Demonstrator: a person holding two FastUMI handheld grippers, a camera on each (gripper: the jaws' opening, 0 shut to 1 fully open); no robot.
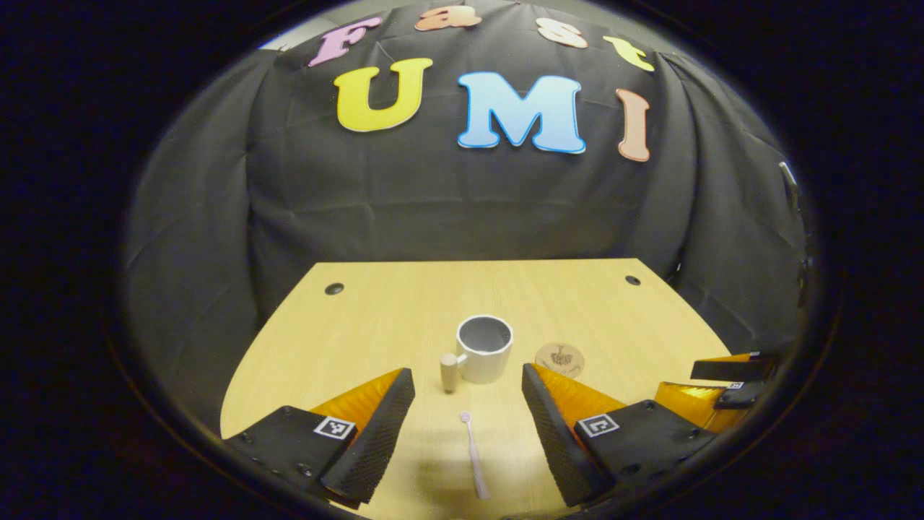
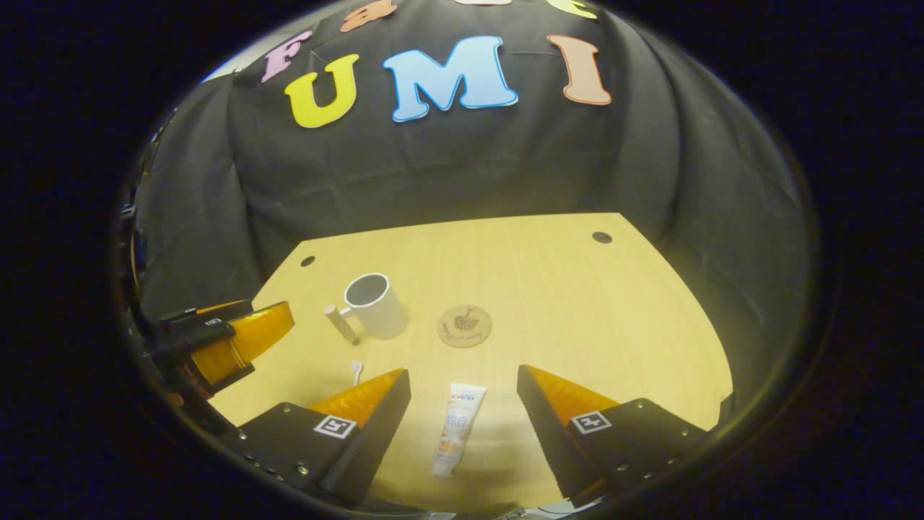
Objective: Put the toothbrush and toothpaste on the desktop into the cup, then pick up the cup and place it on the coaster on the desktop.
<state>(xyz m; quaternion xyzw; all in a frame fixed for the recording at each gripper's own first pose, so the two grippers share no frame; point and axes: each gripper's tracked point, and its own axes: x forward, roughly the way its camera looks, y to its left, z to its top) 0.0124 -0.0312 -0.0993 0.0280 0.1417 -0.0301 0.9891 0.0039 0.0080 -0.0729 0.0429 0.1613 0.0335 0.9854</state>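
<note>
While both sets of tongs hover spread wide above the wooden counter (image 1: 375, 318), the toothbrush (image 1: 474, 456) lies flat between the fingers of the left tongs (image 1: 468, 415), bristle end pointing toward the cup (image 1: 484, 349). The toothpaste (image 2: 454, 428) lies between the fingers of the right tongs (image 2: 463, 408), nothing gripped by either. The white cup stands upright and empty at mid-counter, its wooden handle on the left, with the round coaster (image 2: 464, 326) just beside it to the right, apart from it.
</note>
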